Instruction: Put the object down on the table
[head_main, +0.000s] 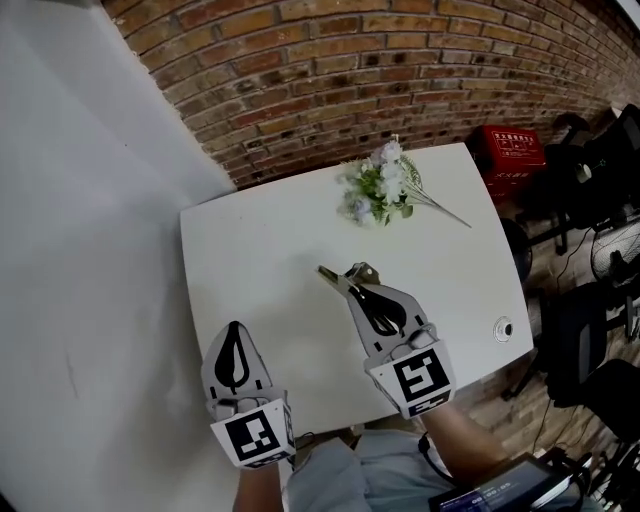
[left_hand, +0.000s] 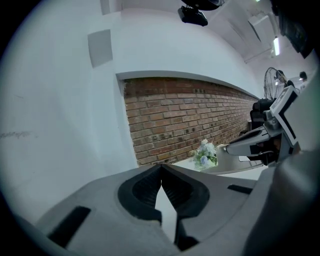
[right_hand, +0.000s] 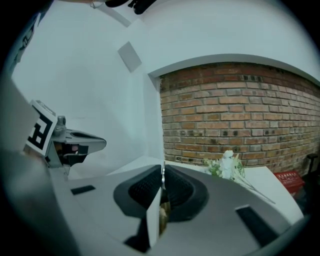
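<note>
Head view shows me the white desk (head_main: 260, 250) against a brick wall (head_main: 400, 60), with a bunch of pale flowers (head_main: 380, 190) lying at its far edge. My right tool (head_main: 352, 285) is over the middle of the desk, pointing away from me and a little left. It is clamped on the object (head_main: 340, 278), a thin, brass-coloured metal piece that sticks out past the tips. Right gripper view confirms it: the right tool (right_hand: 162, 172) has its jaws pressed narrow on a thin flat strip (right_hand: 154, 215) standing on edge between the pads. I cannot tell whether the object touches the desk surface.

My left tool (head_main: 234, 328) sits near the front left corner of the desk, well apart from the right one. In the left gripper view its tips (left_hand: 161, 169) meet with nothing between them.

A small round fitting (head_main: 503, 328) is set in the desk near its right edge. A red box (head_main: 512, 150) stands on the floor beyond the far right corner.
</note>
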